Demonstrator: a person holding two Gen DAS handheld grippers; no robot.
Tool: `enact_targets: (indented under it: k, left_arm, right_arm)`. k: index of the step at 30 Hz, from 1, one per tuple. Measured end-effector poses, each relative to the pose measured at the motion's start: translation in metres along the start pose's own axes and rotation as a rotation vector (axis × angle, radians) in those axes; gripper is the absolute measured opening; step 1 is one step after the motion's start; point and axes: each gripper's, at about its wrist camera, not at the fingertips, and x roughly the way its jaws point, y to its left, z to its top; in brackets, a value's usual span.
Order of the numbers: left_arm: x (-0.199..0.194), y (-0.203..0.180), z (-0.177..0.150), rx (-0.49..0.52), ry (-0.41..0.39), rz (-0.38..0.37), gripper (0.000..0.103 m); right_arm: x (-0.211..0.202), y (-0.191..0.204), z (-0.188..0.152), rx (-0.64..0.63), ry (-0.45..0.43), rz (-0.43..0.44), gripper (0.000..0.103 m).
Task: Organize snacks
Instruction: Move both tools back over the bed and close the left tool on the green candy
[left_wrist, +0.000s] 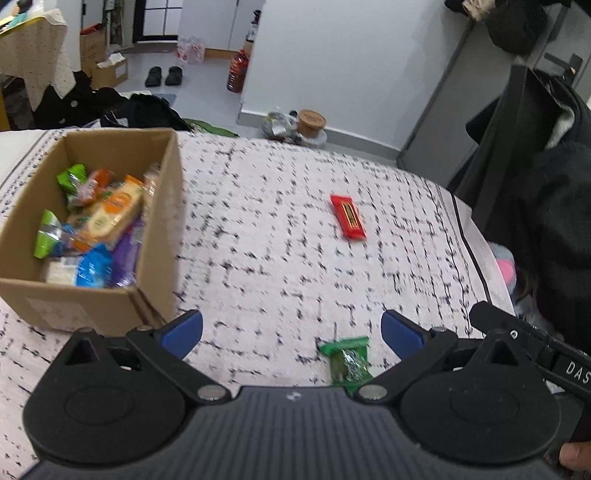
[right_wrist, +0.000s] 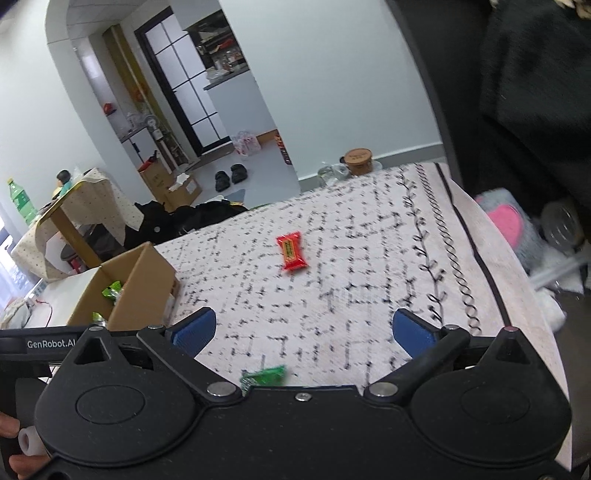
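Nearest the lens in both wrist views, a green snack packet (left_wrist: 347, 360) lies flat on the patterned cloth (left_wrist: 280, 236), just ahead of the gripper bodies and partly hidden by them. The left gripper (left_wrist: 291, 332) hangs above the cloth with its blue-padded fingers spread wide and nothing between them; the right gripper (right_wrist: 304, 330) is equally wide open and empty. Farther out, well apart from the green packet, a red snack bar (left_wrist: 348, 217) rests alone on the cloth. At the left stands an open cardboard box (left_wrist: 159, 236) holding a heap of mixed wrappers in green, orange, blue and purple. Judged from this layout, sorting is largely complete: most snacks already sit in the box, and two pieces, green and red, remain outside it to be collected. Neither is yet grasped.
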Motion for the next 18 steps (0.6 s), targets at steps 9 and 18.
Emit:
enact_targets:
  k: [9,18]
  left_arm:
    - [0.025,-0.021,-0.016,0.024,0.053,-0.05,0.098]
    - [0.051,-0.035,-0.027,0.02,0.108,-0.083,0.071]
  right_arm:
    - [-0.003,-0.019,-0.013,0.018,0.029,-0.021,0.097]
    - [-0.001,-0.034,-0.02,0.029,0.057,-0.044,0.087]
